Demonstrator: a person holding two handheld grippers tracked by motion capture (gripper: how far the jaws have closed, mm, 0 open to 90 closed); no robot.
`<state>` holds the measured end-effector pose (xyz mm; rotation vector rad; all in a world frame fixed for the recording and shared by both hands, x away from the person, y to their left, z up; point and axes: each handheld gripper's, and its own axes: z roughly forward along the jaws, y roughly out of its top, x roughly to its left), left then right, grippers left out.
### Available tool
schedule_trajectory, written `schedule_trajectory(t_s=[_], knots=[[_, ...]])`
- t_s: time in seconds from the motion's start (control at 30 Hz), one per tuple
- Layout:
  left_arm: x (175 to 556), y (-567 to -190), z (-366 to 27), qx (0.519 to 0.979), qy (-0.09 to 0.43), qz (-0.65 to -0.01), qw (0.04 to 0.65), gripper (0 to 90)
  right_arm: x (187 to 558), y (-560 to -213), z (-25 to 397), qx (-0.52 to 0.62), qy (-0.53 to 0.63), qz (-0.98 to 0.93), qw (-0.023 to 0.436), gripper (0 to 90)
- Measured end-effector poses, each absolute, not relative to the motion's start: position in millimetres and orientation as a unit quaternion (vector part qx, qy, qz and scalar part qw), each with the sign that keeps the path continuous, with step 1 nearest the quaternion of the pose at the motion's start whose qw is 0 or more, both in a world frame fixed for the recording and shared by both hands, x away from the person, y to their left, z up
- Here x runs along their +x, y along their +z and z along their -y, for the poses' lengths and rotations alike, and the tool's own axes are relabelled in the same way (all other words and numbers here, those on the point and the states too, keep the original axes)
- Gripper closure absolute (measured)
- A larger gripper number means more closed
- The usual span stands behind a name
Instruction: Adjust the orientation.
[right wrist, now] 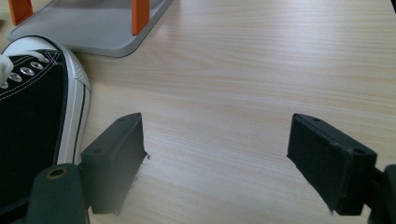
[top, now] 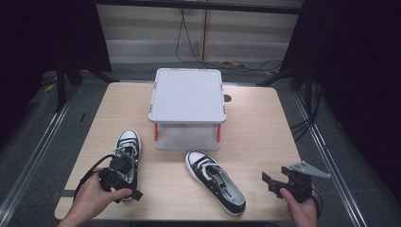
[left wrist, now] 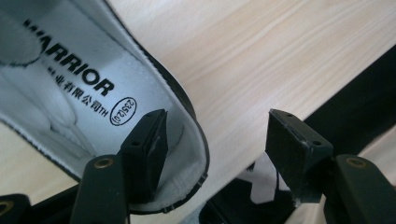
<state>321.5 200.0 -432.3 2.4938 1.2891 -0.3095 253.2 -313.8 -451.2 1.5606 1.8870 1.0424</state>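
Observation:
Two black-and-white canvas sneakers lie on the wooden table (top: 265, 123). The left sneaker (top: 128, 144) points away from me. My left gripper (top: 125, 182) is at its heel. In the left gripper view this gripper (left wrist: 217, 128) is open and straddles the heel rim, one jaw inside over the printed white insole (left wrist: 70, 93), the other outside above the table. The right sneaker (top: 215, 187) lies at an angle near the front edge. My right gripper (top: 270, 182) hovers open to its right over bare wood (right wrist: 217, 130), holding nothing, with the sneaker's toe (right wrist: 32, 116) at its left.
A grey two-level shelf (top: 187, 97) with orange posts stands at the table's middle back; its lower board (right wrist: 93, 28) lies just beyond the right sneaker's toe. Cables run across the floor behind the table. Bare wood stretches to the right of the shelf.

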Motion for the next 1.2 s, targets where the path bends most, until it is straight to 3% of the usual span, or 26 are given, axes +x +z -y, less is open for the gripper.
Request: schedule_trajectory(t_s=[0.23, 0.37, 0.43, 0.57, 0.73, 0.83, 0.97, 1.07, 1.2], knots=[[319.9, -407.7, -222.0, 0.852, -0.088, -0.475, 0.203, 30.2, 254.2, -450.6, 313.4, 0.569, 0.379, -0.690, 0.236, 18.4], [324.4, -389.3, -233.1, 0.826, -0.065, -0.507, 0.240, 41.9, 255.2, -450.8, 311.9, 0.568, 0.378, -0.692, 0.236, 18.4], [327.4, -386.4, -236.0, 0.823, -0.052, -0.516, 0.229, 48.4, 255.0, -450.4, 311.4, 0.566, 0.377, -0.693, 0.239, 18.4], [338.4, -390.9, -247.0, 0.811, -0.034, -0.556, 0.179, 48.1, 254.6, -449.6, 312.6, 0.567, 0.380, -0.690, 0.241, 18.4], [355.4, -409.0, -256.7, 0.795, -0.058, -0.581, 0.166, 43.1, 253.9, -448.4, 312.1, 0.564, 0.381, -0.691, 0.243, 18.8], [362.0, -420.3, -246.9, 0.801, -0.029, -0.582, 0.138, 39.1, 254.5, -448.1, 311.7, 0.562, 0.382, -0.692, 0.245, 18.8], [375.3, -438.8, -239.0, 0.795, -0.031, -0.594, 0.123, 31.9, 254.9, -448.3, 311.5, 0.562, 0.381, -0.693, 0.244, 18.8], [376.8, -443.8, -237.2, 0.798, -0.008, -0.593, 0.102, 39.2, 253.8, -448.2, 312.9, 0.563, 0.380, -0.692, 0.245, 18.8], [374.7, -435.6, -251.7, 0.778, 0.005, -0.617, 0.121, 53.0, 253.1, -448.7, 315.3, 0.565, 0.380, -0.691, 0.244, 18.8]])
